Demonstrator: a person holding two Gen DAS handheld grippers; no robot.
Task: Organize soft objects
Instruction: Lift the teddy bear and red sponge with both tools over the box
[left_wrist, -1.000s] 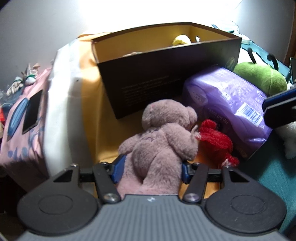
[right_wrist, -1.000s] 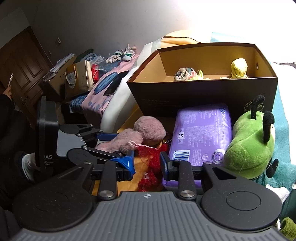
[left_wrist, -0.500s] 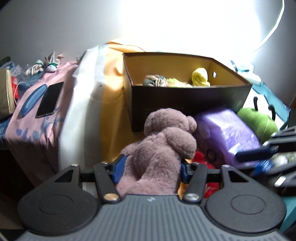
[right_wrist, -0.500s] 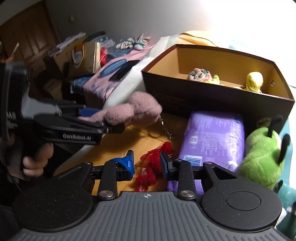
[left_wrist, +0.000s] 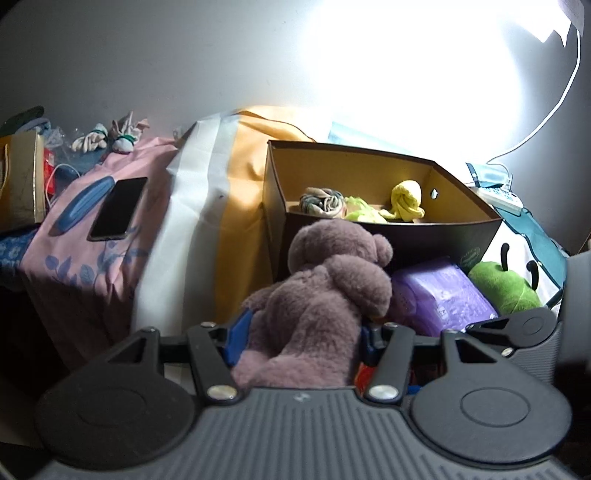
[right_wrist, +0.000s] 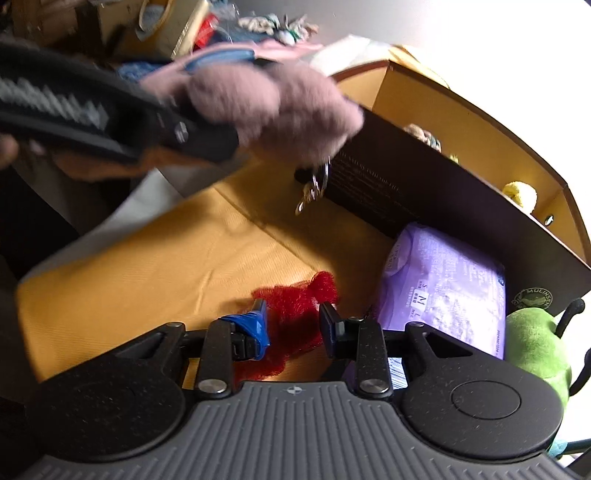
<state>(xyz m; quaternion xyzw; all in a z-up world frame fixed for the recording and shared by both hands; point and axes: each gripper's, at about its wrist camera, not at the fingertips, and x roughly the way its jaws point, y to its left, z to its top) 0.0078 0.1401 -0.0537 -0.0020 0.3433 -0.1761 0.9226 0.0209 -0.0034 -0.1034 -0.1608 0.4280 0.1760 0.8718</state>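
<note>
Left wrist: left gripper (left_wrist: 301, 341) clamps teddy bear (left_wrist: 325, 295) | right gripper (right_wrist: 293, 328) straddles red mesh (right_wrist: 295, 306), grip unclear | box (left_wrist: 388, 240): three items in | purple pack (right_wrist: 443, 288), green plush (right_wrist: 535, 347) remain

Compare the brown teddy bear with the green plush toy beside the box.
The brown teddy bear is held off the bed between the left gripper pads; the green plush toy lies untouched by the box. The teddy bear is dull mauve-brown with round ears; the green plush toy is bright green with black antennae. In the right wrist view a metal keyring hangs from the teddy bear; none shows on the green one. Both are soft and outside the box.
</note>
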